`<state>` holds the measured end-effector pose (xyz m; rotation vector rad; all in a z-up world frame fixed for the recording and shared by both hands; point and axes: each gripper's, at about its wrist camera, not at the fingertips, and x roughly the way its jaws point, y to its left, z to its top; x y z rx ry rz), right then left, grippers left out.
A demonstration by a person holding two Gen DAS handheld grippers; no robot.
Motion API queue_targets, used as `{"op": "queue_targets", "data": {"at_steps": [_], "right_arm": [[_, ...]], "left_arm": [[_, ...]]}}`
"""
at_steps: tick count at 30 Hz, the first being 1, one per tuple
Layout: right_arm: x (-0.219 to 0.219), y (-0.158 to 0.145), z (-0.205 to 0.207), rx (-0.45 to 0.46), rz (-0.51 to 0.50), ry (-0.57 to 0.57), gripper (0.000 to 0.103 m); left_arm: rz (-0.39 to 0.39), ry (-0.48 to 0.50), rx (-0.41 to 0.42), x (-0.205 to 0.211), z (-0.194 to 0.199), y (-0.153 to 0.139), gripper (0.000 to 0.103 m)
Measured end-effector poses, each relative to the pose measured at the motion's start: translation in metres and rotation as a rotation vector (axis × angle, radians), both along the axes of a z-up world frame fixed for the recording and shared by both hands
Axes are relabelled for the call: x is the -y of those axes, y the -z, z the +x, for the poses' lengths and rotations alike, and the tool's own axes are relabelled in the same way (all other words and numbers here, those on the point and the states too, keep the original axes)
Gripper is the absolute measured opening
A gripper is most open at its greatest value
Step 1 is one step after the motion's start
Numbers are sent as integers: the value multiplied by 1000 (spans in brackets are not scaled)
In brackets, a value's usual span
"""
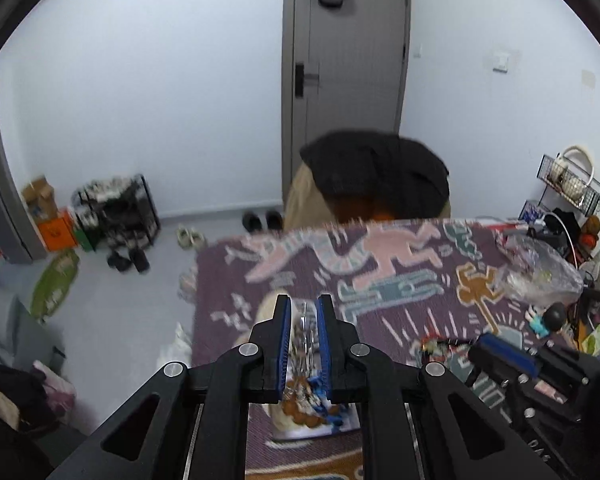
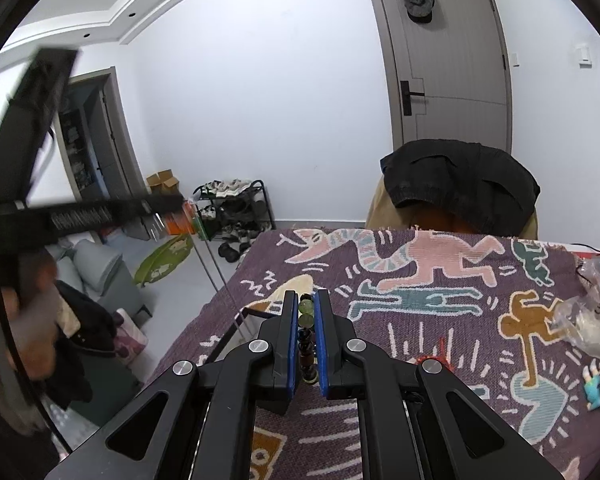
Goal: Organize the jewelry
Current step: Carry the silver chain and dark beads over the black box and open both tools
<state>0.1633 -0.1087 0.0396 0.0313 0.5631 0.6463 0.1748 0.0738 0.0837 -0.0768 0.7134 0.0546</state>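
Now | right hand-held gripper (image 2: 306, 308) clamps bead bracelet (image 2: 307, 322) | left hand-held gripper (image 1: 303, 312) grips clear pouch (image 1: 305, 336)

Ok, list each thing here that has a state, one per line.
left gripper: shut on a silvery chain
silvery chain: pinched between the pads, blurred
right gripper: shut on a beaded bracelet
beaded bracelet: clamped, green beads at the tips, darker beads behind
door: closed, cap hanging on it
jacket: draped over the chair back
plastic bag: crumpled, lying on the patterned cloth
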Motion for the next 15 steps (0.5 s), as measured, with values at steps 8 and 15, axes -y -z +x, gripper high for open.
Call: {"op": "queue_targets", "data": {"at_steps": [8,15], "right_arm": [[-19,10,8,-33,-2,-36,9],[-56,24,16,-84,-7,-102,9]], "left_arm": [[-98,-24,-65,-22,1,32,34],[-104,-96,-3,-51,-17,39,76]]}}
